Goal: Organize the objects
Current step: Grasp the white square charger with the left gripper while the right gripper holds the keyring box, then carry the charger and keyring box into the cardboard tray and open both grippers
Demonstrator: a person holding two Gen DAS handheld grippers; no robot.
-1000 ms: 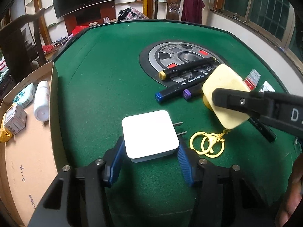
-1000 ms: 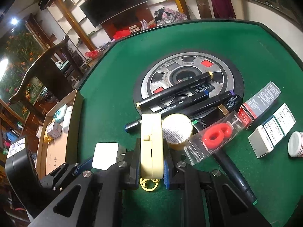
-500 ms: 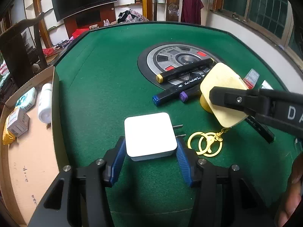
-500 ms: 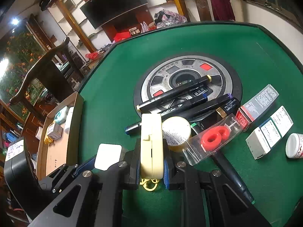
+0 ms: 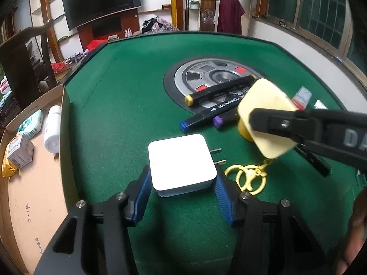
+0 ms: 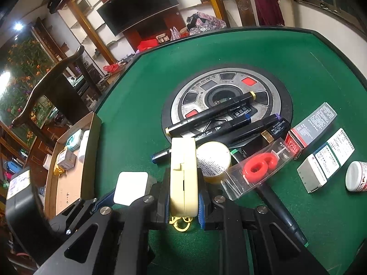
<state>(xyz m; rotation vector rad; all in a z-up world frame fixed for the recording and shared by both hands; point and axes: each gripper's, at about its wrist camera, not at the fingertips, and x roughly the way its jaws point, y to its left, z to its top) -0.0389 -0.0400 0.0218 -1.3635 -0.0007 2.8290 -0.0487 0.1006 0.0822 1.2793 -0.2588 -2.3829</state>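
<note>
My left gripper [image 5: 182, 178] is shut on a white square charger [image 5: 181, 163], its two prongs pointing right, held just above the green felt table [image 5: 119, 105]. The charger also shows in the right wrist view [image 6: 130, 188]. My right gripper [image 6: 183, 194] is shut on a cream-yellow flat case [image 6: 183, 174] held on edge, with a gold key ring [image 6: 180, 223] hanging below. In the left wrist view the case [image 5: 263, 112] is to the right of the charger, its key ring [image 5: 248, 177] resting on the felt.
A cardboard box [image 5: 29, 183] at the table's left edge holds a white bottle [image 5: 53, 128] and small packets. Several markers [image 6: 211, 114] lie on a round metal disc [image 6: 229, 96]. A round tin [image 6: 213, 160], a red-ring packet [image 6: 259, 167], small boxes [image 6: 325, 160] and a white jar [image 6: 356, 176] lie to the right.
Both grippers have risen slightly with their loads. The charger and the yellow case sit a little higher and nearer the cameras; the key ring still trails on the felt.
</note>
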